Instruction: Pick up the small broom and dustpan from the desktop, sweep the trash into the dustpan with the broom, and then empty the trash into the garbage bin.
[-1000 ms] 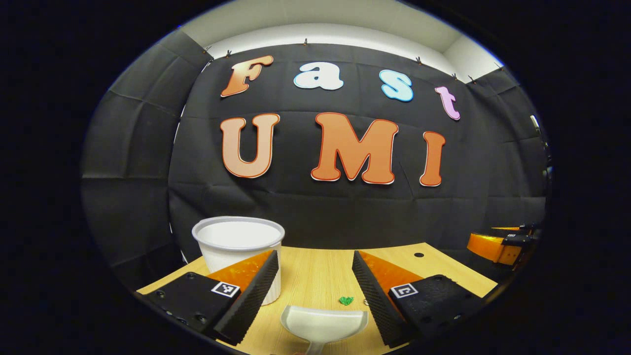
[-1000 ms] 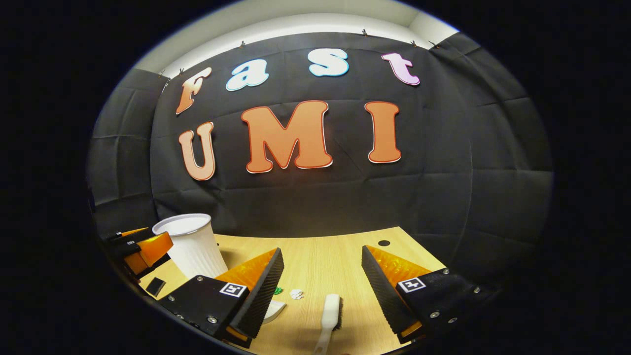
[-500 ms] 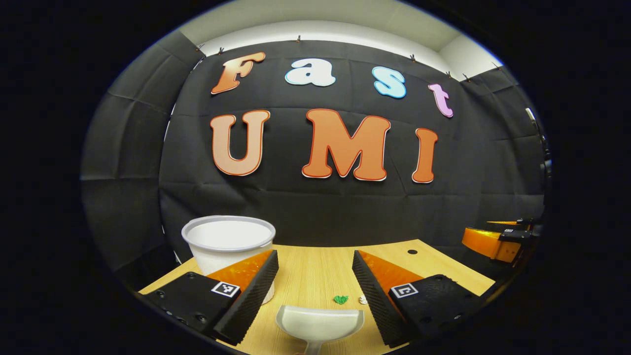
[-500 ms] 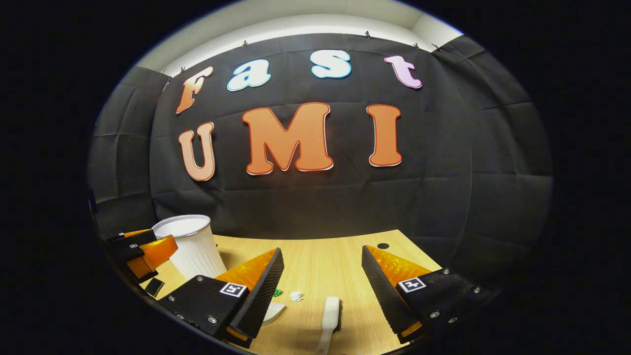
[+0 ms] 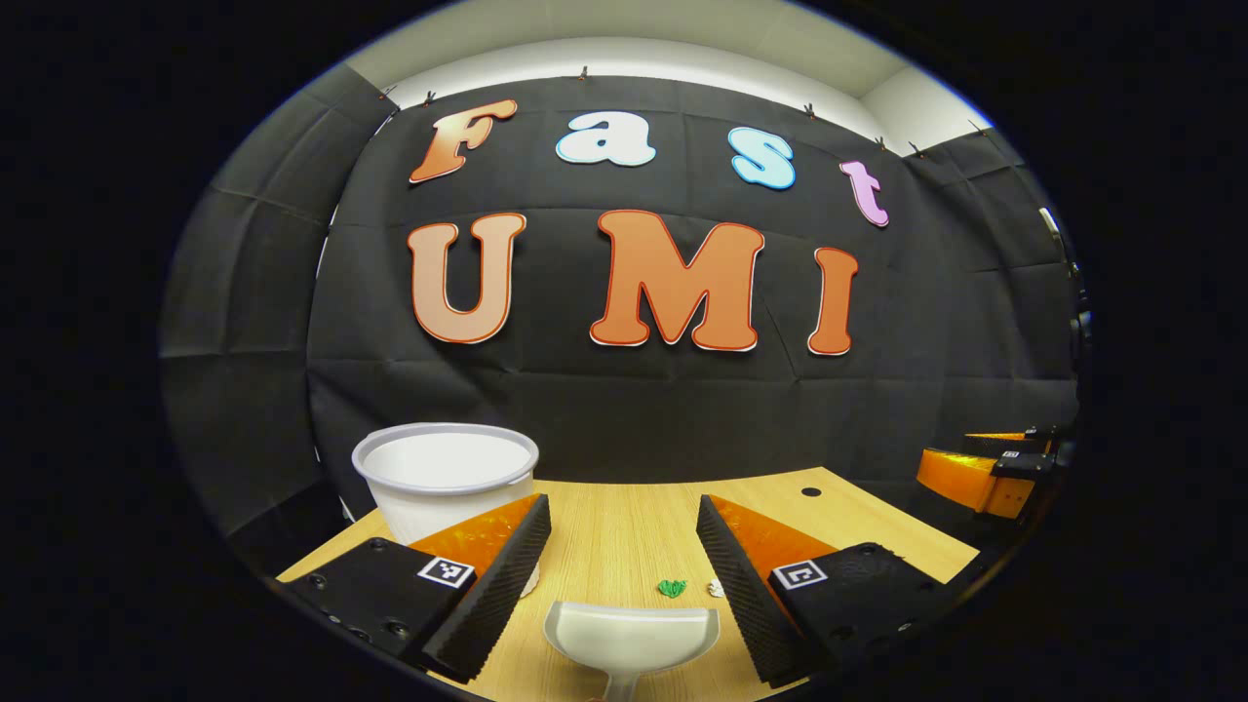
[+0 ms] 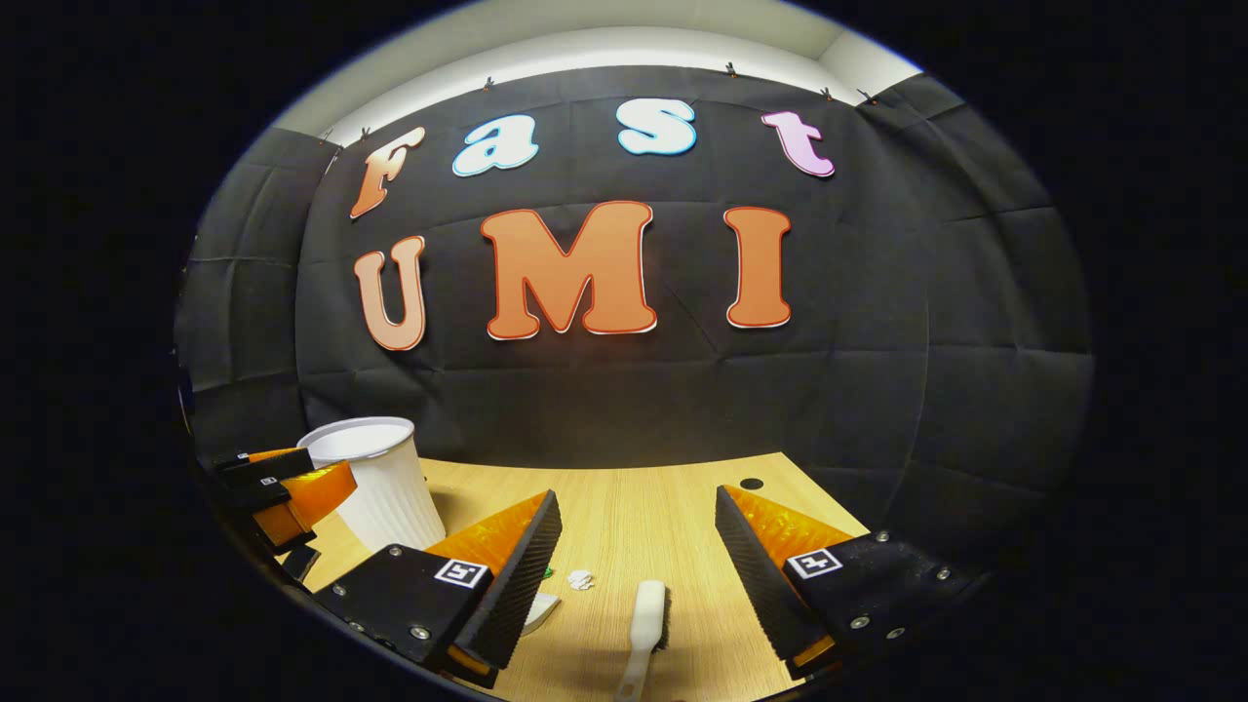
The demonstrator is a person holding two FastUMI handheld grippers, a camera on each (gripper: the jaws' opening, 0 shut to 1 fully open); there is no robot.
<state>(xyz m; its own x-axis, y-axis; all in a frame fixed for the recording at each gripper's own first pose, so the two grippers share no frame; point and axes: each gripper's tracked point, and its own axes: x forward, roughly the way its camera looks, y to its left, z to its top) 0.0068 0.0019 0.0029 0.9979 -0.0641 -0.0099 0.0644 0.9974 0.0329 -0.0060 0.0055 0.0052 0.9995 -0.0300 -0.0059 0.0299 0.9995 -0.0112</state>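
Observation:
In the left gripper view, my left gripper (image 5: 624,531) stands open above the wooden desktop (image 5: 624,536). A white dustpan (image 5: 632,636) lies below and between its fingers, untouched. A green scrap (image 5: 671,587) and a white scrap (image 5: 715,588) lie just beyond the pan. The white garbage bin (image 5: 445,478) stands at the back left. In the right gripper view, my right gripper (image 6: 639,526) is open over the small white broom (image 6: 646,619), which lies on the desktop (image 6: 634,507) with its dark bristles facing right. The white scrap (image 6: 581,579), the dustpan's edge (image 6: 539,610) and the bin (image 6: 375,483) sit to its left.
Black cloth walls close the desk at the back and sides. A dark hole (image 5: 811,491) marks the far right of the desktop. The right gripper's orange finger (image 5: 975,483) shows at the right edge of the left gripper view; the left gripper's orange finger (image 6: 292,492) shows beside the bin.
Both views have shifted slightly: the bin and dustpan slid a little left in the left gripper view, and the broom sits a little nearer in the right gripper view. Both grippers stay open.

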